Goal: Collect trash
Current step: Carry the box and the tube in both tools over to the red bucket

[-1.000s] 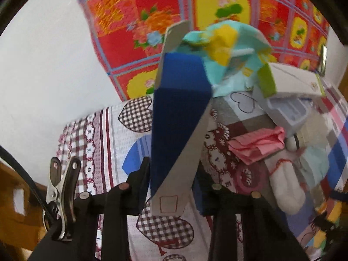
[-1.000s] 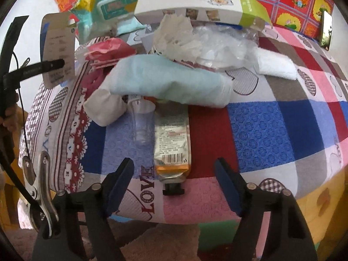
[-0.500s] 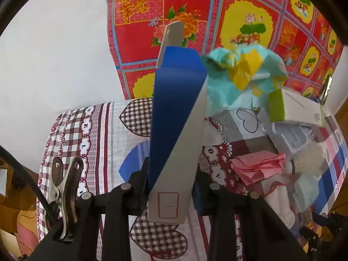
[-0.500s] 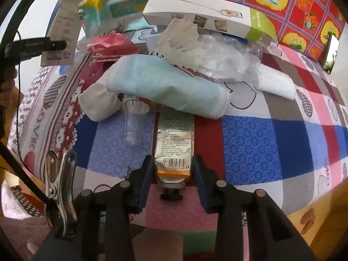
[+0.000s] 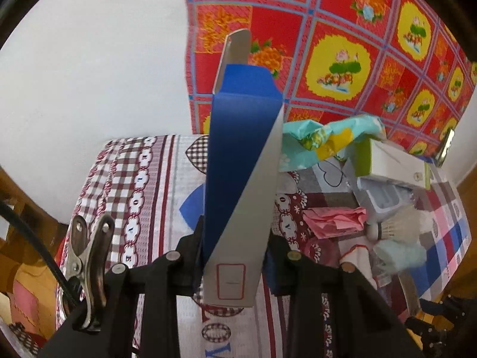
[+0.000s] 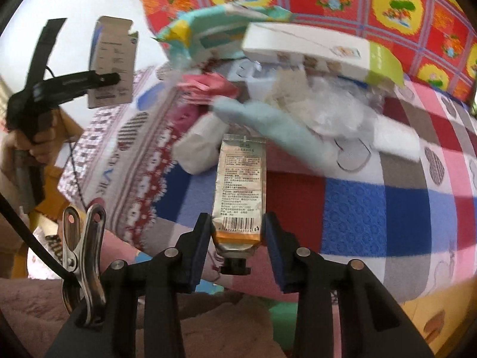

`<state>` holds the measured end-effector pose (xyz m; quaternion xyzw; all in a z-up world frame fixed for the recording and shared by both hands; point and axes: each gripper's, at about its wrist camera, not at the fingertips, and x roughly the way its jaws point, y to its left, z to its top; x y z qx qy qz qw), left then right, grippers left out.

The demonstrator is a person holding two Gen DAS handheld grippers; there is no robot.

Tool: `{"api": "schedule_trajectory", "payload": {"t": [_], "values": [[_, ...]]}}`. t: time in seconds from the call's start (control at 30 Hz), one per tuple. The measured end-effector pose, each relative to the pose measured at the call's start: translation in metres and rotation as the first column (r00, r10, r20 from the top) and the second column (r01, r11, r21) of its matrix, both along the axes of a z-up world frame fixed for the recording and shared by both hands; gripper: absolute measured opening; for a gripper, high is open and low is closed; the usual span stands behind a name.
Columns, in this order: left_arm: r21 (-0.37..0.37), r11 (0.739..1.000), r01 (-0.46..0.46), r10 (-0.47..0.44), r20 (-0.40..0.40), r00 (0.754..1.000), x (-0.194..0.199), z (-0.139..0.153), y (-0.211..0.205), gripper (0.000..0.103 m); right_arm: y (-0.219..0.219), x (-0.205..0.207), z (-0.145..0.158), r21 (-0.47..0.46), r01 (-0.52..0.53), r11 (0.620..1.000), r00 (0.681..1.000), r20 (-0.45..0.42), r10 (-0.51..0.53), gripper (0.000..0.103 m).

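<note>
My left gripper (image 5: 234,256) is shut on a tall blue and silver carton (image 5: 241,179) and holds it upright above the patchwork bed cover (image 5: 143,185). The same carton (image 6: 111,65) and left gripper (image 6: 114,79) show at the upper left of the right wrist view. My right gripper (image 6: 237,235) is shut on a squeezed cream tube (image 6: 240,191), cap end toward me, lifted off the cover.
A pile lies on the cover: a teal wipes pack (image 5: 331,140), a long white and green box (image 6: 322,53), pink paper (image 5: 337,220), a light blue cloth (image 6: 268,122), clear plastic (image 6: 337,104), a shuttlecock (image 5: 396,226). A red floral cloth (image 5: 342,44) hangs behind.
My right gripper closed on the cream tube and lifted it from the cover. My left gripper raised the carton higher and drew back from the pile.
</note>
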<state>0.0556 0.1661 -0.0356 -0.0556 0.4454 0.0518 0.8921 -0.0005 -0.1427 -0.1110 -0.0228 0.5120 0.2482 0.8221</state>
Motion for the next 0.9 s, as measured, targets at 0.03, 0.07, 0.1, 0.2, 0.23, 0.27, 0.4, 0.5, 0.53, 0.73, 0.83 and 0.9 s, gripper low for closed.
{"api": "schedule_trajectory", "payload": {"t": [0.03, 0.07, 0.1, 0.2, 0.23, 0.27, 0.4, 0.5, 0.53, 0.73, 0.83, 0.9], "values": [[0.0, 1.0, -0.007, 0.007, 0.003, 1.0, -0.001, 0.002, 0.0, 0.033, 0.002, 0.001, 0.002, 0.004, -0.01, 1.0, 1.0, 0.008, 0.01, 0.037], [0.001, 1.0, -0.017, 0.017, 0.007, 1.0, -0.004, 0.004, 0.0, 0.033, 0.005, 0.002, 0.005, 0.01, -0.019, 1.0, 1.0, 0.016, 0.019, 0.037], [0.0, 1.0, -0.025, 0.025, 0.01, 1.0, -0.004, 0.004, -0.003, 0.033, 0.007, 0.002, 0.007, 0.018, -0.03, 0.999, 0.999, 0.024, 0.03, 0.037], [-0.012, 0.999, -0.047, 0.047, 0.013, 0.999, -0.009, 0.009, -0.002, 0.033, 0.014, 0.009, 0.012, 0.039, -0.064, 0.997, 0.997, 0.044, 0.062, 0.037], [-0.014, 0.998, -0.053, 0.054, 0.016, 0.998, -0.013, 0.011, 0.001, 0.033, 0.016, 0.011, 0.013, 0.048, -0.073, 0.996, 0.996, 0.048, 0.071, 0.037], [-0.015, 0.998, -0.06, 0.061, 0.017, 0.998, -0.015, 0.012, 0.002, 0.033, 0.018, 0.013, 0.013, 0.059, -0.081, 0.995, 0.996, 0.05, 0.078, 0.037], [-0.012, 0.996, -0.09, 0.09, 0.024, 0.996, -0.025, 0.017, 0.001, 0.033, 0.021, 0.021, 0.014, 0.128, -0.107, 0.986, 0.994, 0.038, 0.103, 0.037], [-0.007, 0.993, -0.115, 0.116, 0.025, 0.993, -0.03, 0.017, 0.0, 0.033, 0.026, 0.023, 0.015, 0.154, -0.142, 0.978, 0.99, 0.049, 0.136, 0.037], [-0.004, 0.992, -0.124, 0.124, 0.027, 0.992, -0.033, 0.017, 0.0, 0.033, 0.029, 0.024, 0.016, 0.156, -0.159, 0.975, 0.987, 0.059, 0.151, 0.037], [0.002, 0.986, -0.17, 0.169, 0.039, 0.985, -0.049, 0.019, 0.001, 0.033, 0.039, 0.027, 0.018, 0.161, -0.212, 0.964, 0.976, 0.086, 0.2, 0.037], [0.001, 0.981, -0.195, 0.195, 0.044, 0.98, -0.056, 0.019, 0.003, 0.033, 0.046, 0.03, 0.02, 0.167, -0.236, 0.957, 0.97, 0.094, 0.223, 0.037], [-0.001, 0.976, -0.216, 0.216, 0.044, 0.975, -0.061, 0.02, 0.007, 0.033, 0.051, 0.031, 0.021, 0.173, -0.253, 0.952, 0.966, 0.097, 0.239, 0.037]]}}
